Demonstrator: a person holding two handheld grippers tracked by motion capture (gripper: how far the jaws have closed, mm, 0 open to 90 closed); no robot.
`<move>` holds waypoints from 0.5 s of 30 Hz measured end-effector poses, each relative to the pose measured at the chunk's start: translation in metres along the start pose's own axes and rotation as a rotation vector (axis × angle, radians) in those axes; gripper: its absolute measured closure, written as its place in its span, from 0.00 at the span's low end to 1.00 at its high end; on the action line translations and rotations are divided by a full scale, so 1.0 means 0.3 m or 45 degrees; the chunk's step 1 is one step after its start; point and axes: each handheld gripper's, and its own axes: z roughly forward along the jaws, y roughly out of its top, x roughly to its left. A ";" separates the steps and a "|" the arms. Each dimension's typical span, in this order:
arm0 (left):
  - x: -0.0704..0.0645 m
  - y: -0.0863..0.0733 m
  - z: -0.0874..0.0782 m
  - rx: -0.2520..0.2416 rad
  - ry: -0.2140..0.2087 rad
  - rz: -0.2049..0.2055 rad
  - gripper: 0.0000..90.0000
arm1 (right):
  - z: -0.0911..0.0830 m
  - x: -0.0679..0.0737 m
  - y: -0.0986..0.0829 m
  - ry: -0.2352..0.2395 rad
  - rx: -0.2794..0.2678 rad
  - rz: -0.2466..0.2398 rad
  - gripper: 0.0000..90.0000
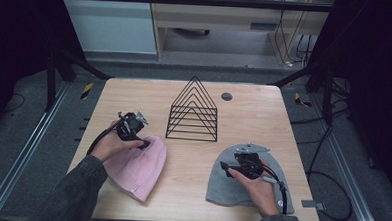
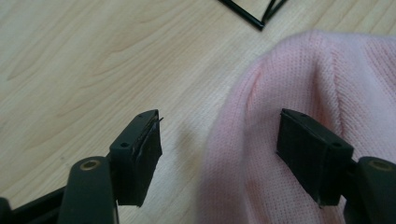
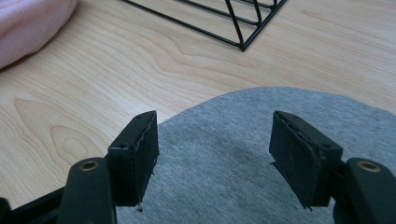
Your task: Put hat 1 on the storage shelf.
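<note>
A pink knit beanie (image 1: 139,165) lies flat at the table's front left, and a grey beanie (image 1: 221,184) lies at the front right. My left gripper (image 1: 143,144) hovers over the pink beanie's (image 2: 299,88) top edge, open, one jaw above bare wood and the other above the knit. My right gripper (image 1: 224,168) is open over the rounded left edge of the grey beanie (image 3: 224,154), nothing between its jaws. In the left gripper view its own gripper (image 2: 219,154) straddles the beanie's rim; in the right gripper view its own gripper (image 3: 212,156) straddles grey fabric.
A black wire rack (image 1: 194,113) of triangular dividers stands at the table's centre back, its corners also seen in the gripper views (image 3: 243,44). A small dark round cap (image 1: 226,96) sits in the wooden table (image 1: 253,123) behind it. Cables trail off the right side.
</note>
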 end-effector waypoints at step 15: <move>-0.046 -0.024 0.005 -0.012 -0.058 -0.026 0.88 | 0.002 0.006 0.004 -0.007 0.002 -0.019 0.36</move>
